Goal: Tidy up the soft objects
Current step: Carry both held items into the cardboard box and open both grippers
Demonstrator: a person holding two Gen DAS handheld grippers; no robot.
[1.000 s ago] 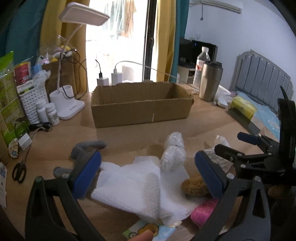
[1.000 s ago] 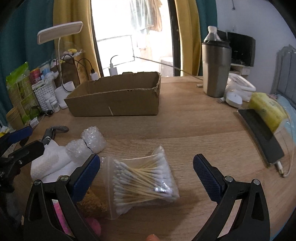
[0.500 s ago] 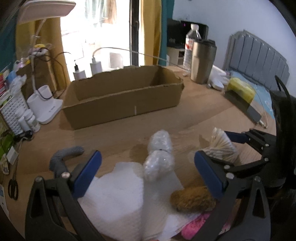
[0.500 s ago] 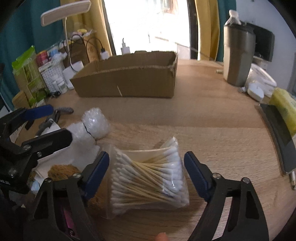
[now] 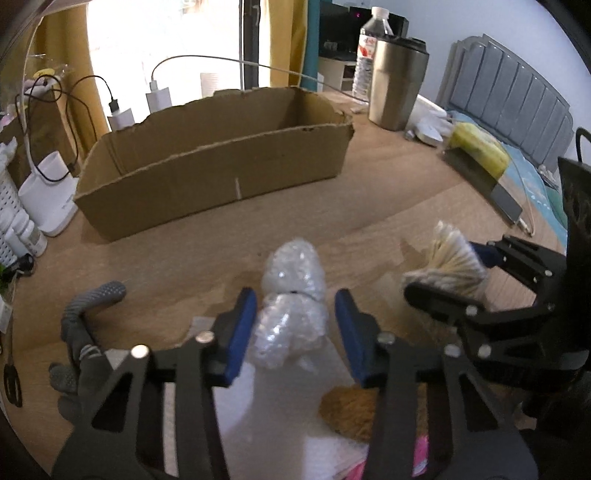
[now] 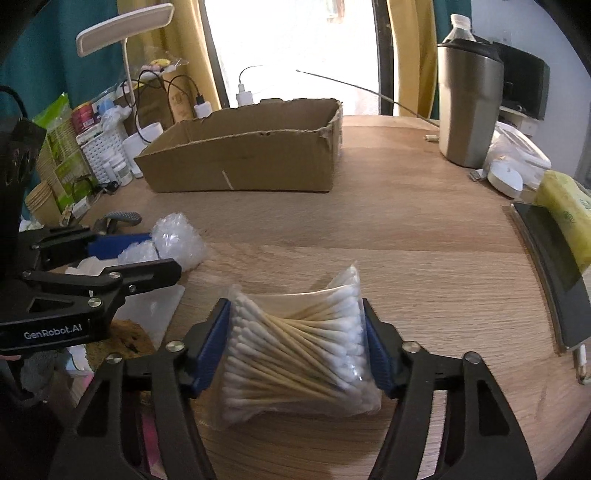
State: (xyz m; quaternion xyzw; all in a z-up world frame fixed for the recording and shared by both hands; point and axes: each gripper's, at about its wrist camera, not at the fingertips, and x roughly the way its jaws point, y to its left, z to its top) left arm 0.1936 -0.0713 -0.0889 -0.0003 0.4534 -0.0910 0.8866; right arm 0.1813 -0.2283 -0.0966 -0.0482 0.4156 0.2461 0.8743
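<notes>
My left gripper is closed around the near lump of a white bubble-wrap bundle lying partly on white paper towels. My right gripper is shut on a clear bag of cotton swabs resting on the wooden table. The bag also shows in the left wrist view, and the bubble wrap in the right wrist view. An open cardboard box stands empty behind them. A brown fuzzy object and something pink lie by the towels.
A steel tumbler, water bottle, white mouse, yellow packet and dark tablet stand at the right. A desk lamp, chargers, pill bottles and a grey handled tool crowd the left.
Both grippers have closed: the left around the bubble-wrap bundle, the right onto the cotton swab bag. The left gripper has moved forward and right over the towels.
</notes>
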